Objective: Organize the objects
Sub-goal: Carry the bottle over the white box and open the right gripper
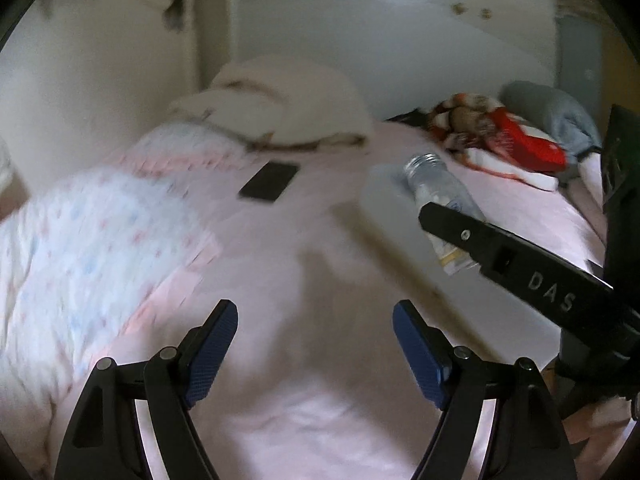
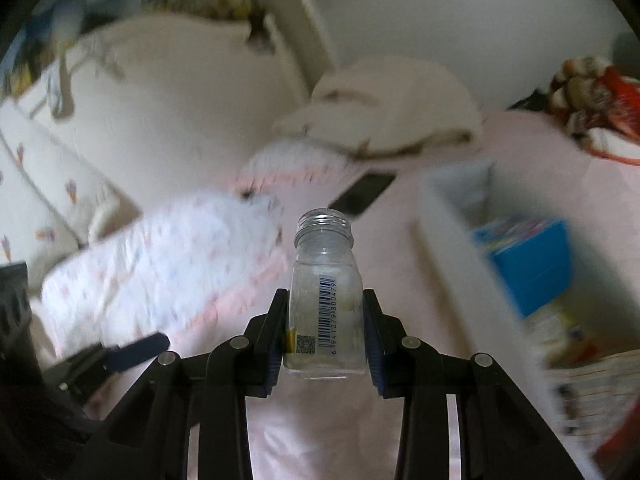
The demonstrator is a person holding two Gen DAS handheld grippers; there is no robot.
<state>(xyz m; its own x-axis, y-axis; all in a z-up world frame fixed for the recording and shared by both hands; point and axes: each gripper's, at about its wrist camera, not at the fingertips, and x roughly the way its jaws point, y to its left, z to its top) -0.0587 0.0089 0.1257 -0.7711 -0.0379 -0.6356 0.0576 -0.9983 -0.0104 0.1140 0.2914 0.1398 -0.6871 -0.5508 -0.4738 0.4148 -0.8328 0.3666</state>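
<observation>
**Bottle in hand, bin next**

Right gripper [image 2: 325, 330] fingers clamped on the capless clear bottle [image 2: 325, 292], centre frame above the bed [image 2: 360, 420]. Left gripper [image 1: 315, 350] fingers apart, empty. Likely next: carry to white bin [image 2: 448, 216], right, and release inside.

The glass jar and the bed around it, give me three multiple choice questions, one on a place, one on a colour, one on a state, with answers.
1. Where does the dark phone lie?
A. on the pink sheet
B. in the white bin
C. on the floor

2. What colour is the box in the bin?
A. green
B. blue
C. black

3. How is the glass jar?
A. capped, lying flat
B. lidless, clamped in the right hand-held gripper
C. lidless, in the left hand-held gripper

Answers: 1 A, it rests on bare sheet; 2 B, its sides are bright blue; 3 B, both pads press its sides and the threaded neck is bare.
</observation>
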